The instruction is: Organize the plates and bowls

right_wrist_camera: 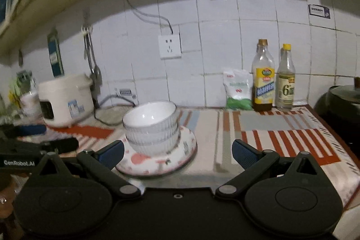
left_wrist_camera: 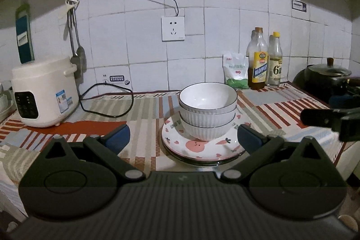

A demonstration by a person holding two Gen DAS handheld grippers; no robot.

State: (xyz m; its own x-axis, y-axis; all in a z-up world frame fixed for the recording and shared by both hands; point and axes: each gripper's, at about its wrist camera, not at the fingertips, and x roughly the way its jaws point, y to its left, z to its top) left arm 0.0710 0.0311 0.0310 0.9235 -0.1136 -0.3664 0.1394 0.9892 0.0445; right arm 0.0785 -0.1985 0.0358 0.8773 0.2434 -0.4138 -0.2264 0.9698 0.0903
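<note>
Three white ribbed bowls (left_wrist_camera: pixel 208 113) are nested in a stack on a pile of plates; the top plate (left_wrist_camera: pixel 198 147) has pink fruit prints. The stack stands on the patterned counter cloth. My left gripper (left_wrist_camera: pixel 183 138) is open and empty, its fingers either side of the near edge of the plates without touching. My right gripper (right_wrist_camera: pixel 177 150) is open and empty; the bowls (right_wrist_camera: pixel 151 127) and plate (right_wrist_camera: pixel 157 163) lie between its fingers toward the left one. The right gripper also shows at the right edge of the left wrist view (left_wrist_camera: pixel 333 118).
A white rice cooker (left_wrist_camera: pixel 42 91) with a black cord (left_wrist_camera: pixel 108 102) stands at the back left. A green-and-white bag (left_wrist_camera: pixel 236 71) and two bottles (left_wrist_camera: pixel 265 62) stand against the tiled wall. A black lidded pot (left_wrist_camera: pixel 324 80) is at the far right.
</note>
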